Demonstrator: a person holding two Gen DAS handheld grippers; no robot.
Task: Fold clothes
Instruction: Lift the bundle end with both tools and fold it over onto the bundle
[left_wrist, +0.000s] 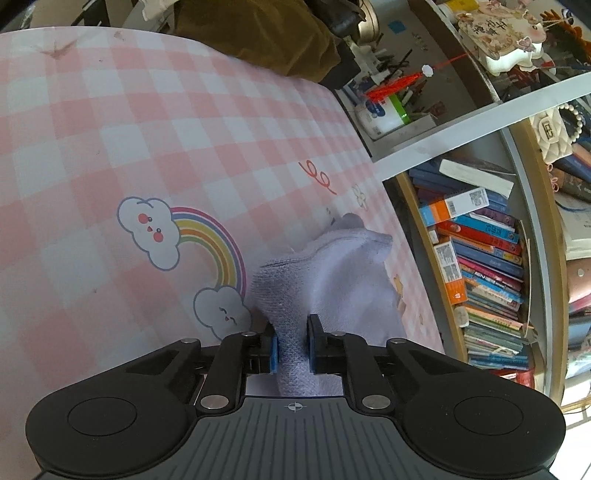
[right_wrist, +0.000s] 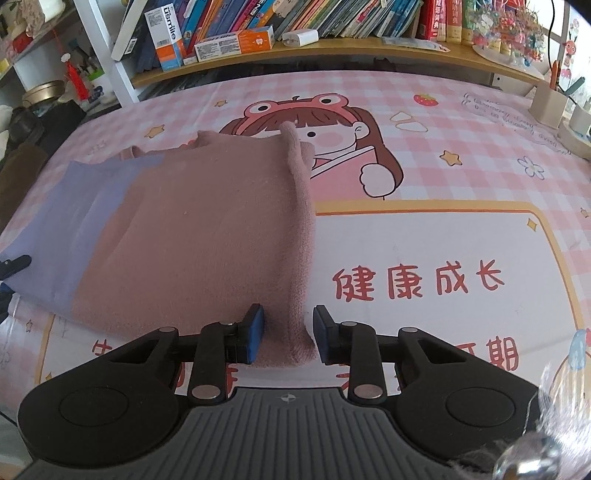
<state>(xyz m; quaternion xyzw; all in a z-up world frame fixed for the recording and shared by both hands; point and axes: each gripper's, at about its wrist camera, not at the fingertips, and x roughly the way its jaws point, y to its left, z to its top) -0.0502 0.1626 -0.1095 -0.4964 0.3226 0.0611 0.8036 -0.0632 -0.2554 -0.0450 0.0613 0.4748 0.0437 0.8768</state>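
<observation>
A knit garment, dusty pink with a lavender band, lies folded on the pink checked table mat (right_wrist: 443, 236). In the right wrist view the pink part (right_wrist: 207, 236) fills the left middle and the lavender band (right_wrist: 74, 221) lies at its left. My right gripper (right_wrist: 289, 334) is open, its blue pads either side of the garment's near right edge. In the left wrist view my left gripper (left_wrist: 291, 345) is shut on the lavender end of the garment (left_wrist: 332, 280), which bunches up ahead of the fingers. The left gripper's tip shows at the right wrist view's left edge (right_wrist: 14, 264).
Bookshelves packed with books (right_wrist: 258, 26) run along the far side of the table and also appear in the left wrist view (left_wrist: 487, 266). A brown cloth (left_wrist: 258, 33) lies at the mat's far end. A pen holder (right_wrist: 546, 107) stands at the far right.
</observation>
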